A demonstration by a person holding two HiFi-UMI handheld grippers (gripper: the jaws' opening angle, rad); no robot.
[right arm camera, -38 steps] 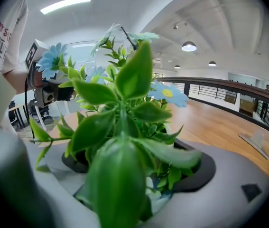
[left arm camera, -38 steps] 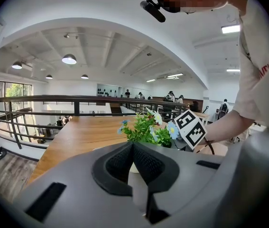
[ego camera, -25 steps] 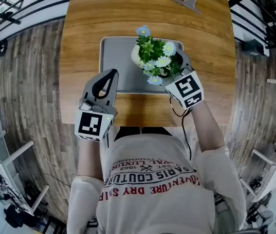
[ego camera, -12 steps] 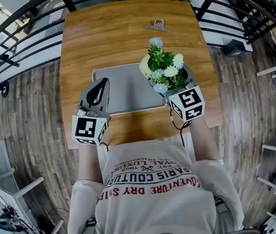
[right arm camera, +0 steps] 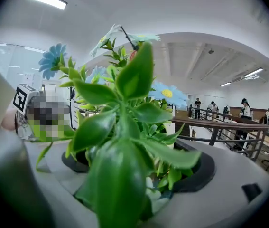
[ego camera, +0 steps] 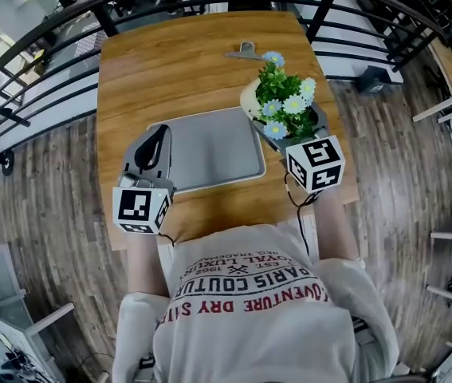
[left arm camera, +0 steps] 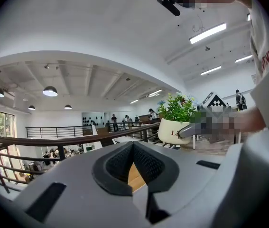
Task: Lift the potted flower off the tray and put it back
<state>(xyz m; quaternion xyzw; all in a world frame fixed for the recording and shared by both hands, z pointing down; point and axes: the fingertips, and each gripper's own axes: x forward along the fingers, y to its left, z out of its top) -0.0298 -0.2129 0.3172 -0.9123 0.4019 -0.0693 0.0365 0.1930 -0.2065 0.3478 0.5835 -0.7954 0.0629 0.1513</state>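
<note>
The potted flower (ego camera: 284, 106), a white pot with green leaves and pale blue and white daisies, is off the grey tray (ego camera: 202, 150), just beyond its far right corner. My right gripper (ego camera: 289, 128) is shut on the pot, its fingers mostly hidden under the leaves. In the right gripper view the leaves (right arm camera: 125, 141) fill the space between the jaws of that gripper (right arm camera: 141, 172). My left gripper (ego camera: 155, 140) is shut and holds nothing, at the tray's left edge. In the left gripper view that gripper (left arm camera: 133, 148) looks past the white pot (left arm camera: 172, 130) at its right.
A metal clip (ego camera: 245, 51) lies near the far edge of the wooden table (ego camera: 170, 70). Black railings (ego camera: 66, 6) run beyond the table's far side, with wood-plank floor to the left and right. My body is against the near edge.
The right gripper has carried the potted flower to the right, from over the tray to beyond its right edge. The left gripper has stayed shut at the tray's left side.
</note>
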